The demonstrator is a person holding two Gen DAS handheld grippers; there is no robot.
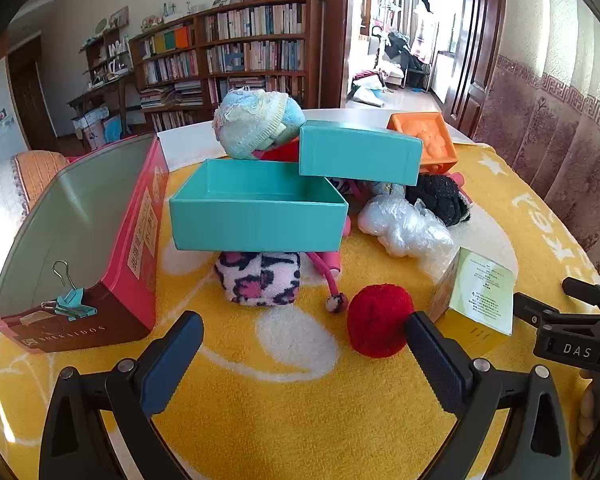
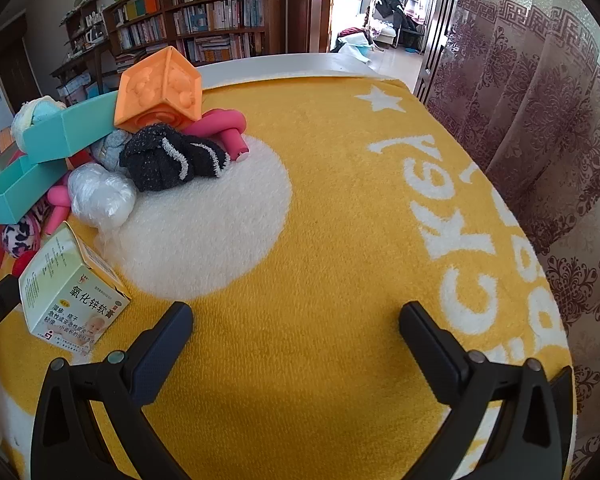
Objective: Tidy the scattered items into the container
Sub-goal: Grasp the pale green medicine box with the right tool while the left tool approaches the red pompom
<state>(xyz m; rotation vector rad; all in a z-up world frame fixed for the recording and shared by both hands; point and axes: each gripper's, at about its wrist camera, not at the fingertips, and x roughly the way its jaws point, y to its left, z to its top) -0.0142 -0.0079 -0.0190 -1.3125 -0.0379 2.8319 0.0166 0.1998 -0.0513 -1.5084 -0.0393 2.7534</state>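
Hovering wide and empty, your left claw (image 1: 304, 336) nears the soft, light red yarn pompom (image 1: 380, 320); squeeze across its middle.

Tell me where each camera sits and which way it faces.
Left wrist: on the left gripper, angled down at the red tin, teal box and red pompom; its open fingers show.
Right wrist: on the right gripper, angled down at bare yellow blanket; open fingers show.
Shared: medicine box, orange cube.
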